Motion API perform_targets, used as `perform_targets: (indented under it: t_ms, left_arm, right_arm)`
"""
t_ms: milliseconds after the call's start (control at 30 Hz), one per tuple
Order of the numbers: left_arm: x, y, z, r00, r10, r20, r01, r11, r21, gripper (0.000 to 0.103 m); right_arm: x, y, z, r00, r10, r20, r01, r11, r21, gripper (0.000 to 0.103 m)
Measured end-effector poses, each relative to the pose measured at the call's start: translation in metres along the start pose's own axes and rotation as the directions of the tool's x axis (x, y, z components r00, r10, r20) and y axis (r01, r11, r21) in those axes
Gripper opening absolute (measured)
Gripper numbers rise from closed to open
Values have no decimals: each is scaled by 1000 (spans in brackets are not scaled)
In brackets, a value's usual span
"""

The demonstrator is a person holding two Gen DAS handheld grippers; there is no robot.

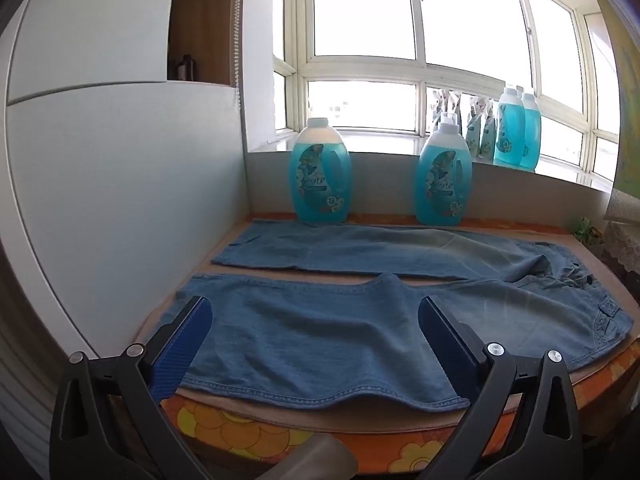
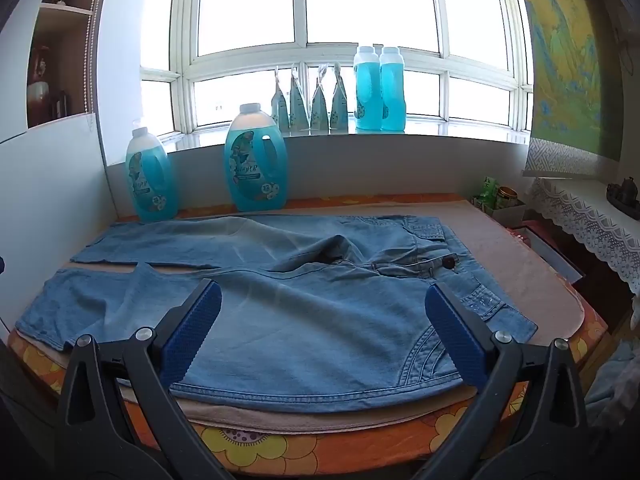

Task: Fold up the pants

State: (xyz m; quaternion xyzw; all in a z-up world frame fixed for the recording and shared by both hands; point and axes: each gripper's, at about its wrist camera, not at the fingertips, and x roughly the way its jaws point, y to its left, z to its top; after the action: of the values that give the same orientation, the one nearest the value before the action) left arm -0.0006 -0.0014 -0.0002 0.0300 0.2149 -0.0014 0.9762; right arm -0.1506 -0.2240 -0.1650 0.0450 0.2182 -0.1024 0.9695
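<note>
Blue denim pants (image 1: 328, 336) lie spread flat on the table, legs running left and waistband at the right. In the right wrist view the pants (image 2: 304, 312) show their waistband, button and pocket stitching at the right. My left gripper (image 1: 316, 308) hovers open over the near leg, close to its hem end, with its blue pads wide apart. My right gripper (image 2: 324, 300) hangs open above the near hip and thigh, nothing between its fingers. A small fold rises on the near leg's far edge.
Two blue detergent bottles (image 1: 320, 172) (image 1: 444, 176) stand at the table's back edge behind the far leg. More bottles (image 2: 378, 88) and pouches sit on the windowsill. A white wall panel (image 1: 120, 184) bounds the left. A lace-covered side table (image 2: 592, 208) stands right. Orange floral tablecloth (image 2: 320, 448) hangs at front.
</note>
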Motion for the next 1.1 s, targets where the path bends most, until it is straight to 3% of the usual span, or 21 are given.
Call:
perform_targets:
  t_ms: [267,1100]
  left_arm:
    - [-1,0,1,1000,3,-24,-5,998,-56,103]
    - [3,7,-1,1000,-11,-17,10,998,-63,103]
  right_arm:
    - [-2,7,3,1000,-10,1,10,1000,-21,103]
    - [5,13,-8,1000,4,-10,-5,999,-34,103]
